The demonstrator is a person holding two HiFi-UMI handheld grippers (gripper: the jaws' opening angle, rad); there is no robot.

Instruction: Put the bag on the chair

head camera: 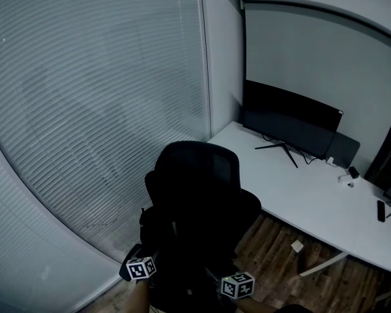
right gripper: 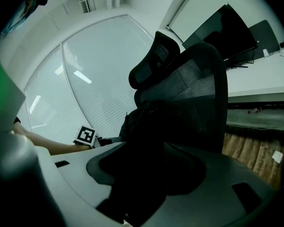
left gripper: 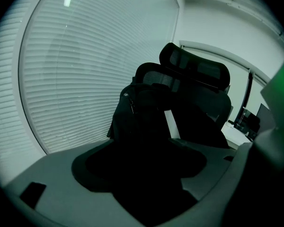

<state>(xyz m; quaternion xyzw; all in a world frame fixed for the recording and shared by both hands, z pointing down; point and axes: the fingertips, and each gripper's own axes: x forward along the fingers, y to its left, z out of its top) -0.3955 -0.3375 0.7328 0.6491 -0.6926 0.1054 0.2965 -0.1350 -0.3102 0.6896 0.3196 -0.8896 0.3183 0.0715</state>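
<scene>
Bag point(left gripper: 144, 117) on chair point(head camera: 197, 169) seat — left gripper point(left gripper: 144, 174) wide apart, right gripper point(right gripper: 139, 174) clamps it

the black bag point(left gripper: 142, 117) melts into the black chair point(left gripper: 199, 74), so its outline cannot be traced. the jaws of the left gripper point(left gripper: 139, 183) and the right gripper point(right gripper: 142, 178) are lost in dark shadow, with no gap to read. the desk point(head camera: 313, 201) runs off the right edge of the head view. the small things point(head camera: 347, 177) on it are too small to tell.
</scene>
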